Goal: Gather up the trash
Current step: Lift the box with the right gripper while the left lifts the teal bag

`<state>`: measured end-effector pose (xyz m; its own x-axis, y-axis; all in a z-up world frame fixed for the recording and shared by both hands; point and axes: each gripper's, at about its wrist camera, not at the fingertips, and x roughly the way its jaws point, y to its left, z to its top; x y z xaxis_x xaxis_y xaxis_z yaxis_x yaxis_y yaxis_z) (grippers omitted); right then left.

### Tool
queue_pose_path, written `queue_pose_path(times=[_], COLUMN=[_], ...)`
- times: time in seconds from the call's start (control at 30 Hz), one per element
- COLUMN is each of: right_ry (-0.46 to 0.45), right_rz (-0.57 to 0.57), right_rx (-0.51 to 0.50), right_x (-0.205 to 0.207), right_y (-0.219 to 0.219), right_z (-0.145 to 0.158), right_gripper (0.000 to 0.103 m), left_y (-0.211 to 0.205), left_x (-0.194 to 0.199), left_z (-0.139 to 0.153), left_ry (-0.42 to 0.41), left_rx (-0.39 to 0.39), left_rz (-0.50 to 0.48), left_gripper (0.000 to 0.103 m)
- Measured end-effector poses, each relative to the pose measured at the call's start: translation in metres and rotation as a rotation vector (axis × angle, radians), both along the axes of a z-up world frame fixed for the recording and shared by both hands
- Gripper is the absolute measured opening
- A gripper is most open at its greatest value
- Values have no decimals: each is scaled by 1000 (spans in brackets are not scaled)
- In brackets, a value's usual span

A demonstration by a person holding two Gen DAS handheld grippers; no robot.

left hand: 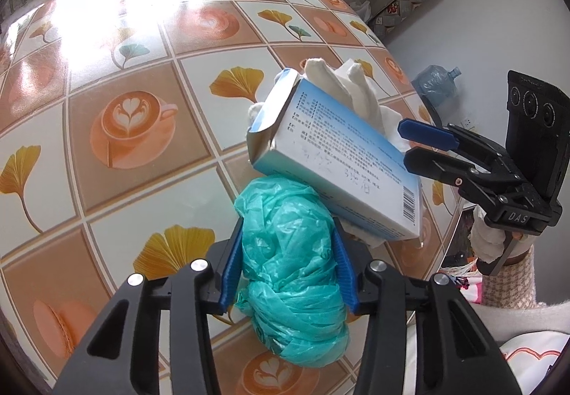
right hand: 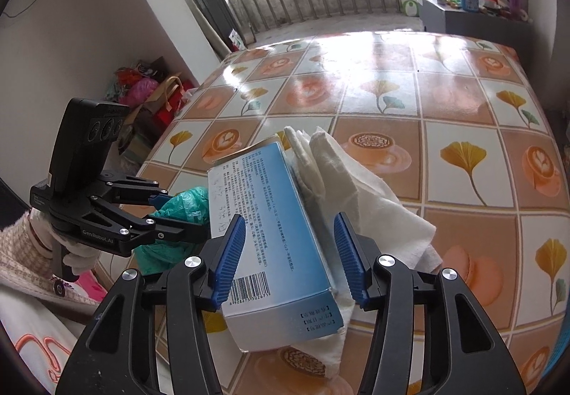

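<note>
Left wrist view: our left gripper (left hand: pixel 288 263) squeezes the soft, light green bag (left hand: pixel 292 274) at its middle. Our right gripper (right hand: pixel 290 256) stands half open around the stiff, light box (right hand: pixel 274 234), its pads not clearly pressing; we judge its long sides the best hold.

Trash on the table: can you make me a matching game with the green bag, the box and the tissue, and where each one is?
Things:
1. green bag
2. box
3. tissue

Places:
A. lying under the box
B. squeezed by the left gripper
C. between the open fingers of the right gripper

Pairs: 1-B, 2-C, 3-A
</note>
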<state>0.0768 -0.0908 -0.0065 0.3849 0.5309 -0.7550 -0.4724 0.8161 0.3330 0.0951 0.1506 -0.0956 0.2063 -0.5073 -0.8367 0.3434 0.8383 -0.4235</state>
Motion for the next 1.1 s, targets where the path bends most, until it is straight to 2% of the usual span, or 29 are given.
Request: queue_pose_path(times=[0.27, 0.43, 0.63, 0.73, 1.1], right_ry=[-4, -11, -8, -25, -77], right_rz=[-4, 17, 52, 91, 199], right_rx=[9, 5, -31, -94, -310], right_x=[-1, -4, -7, -11, -19], right_y=[1, 8, 18, 26, 60], right_z=[2, 2, 0, -3, -20], right_gripper=[54, 58, 68, 72, 80], left_y=[22, 36, 44, 45, 46], left_x=[5, 8, 8, 6, 5], left_z=[10, 10, 9, 8, 5], left_ry=[-28, -49, -15, 3, 10], left_rx=[23, 81, 54, 38, 35], left_rz=[56, 100, 109, 111, 115], left_gripper=[43, 43, 47, 51, 52])
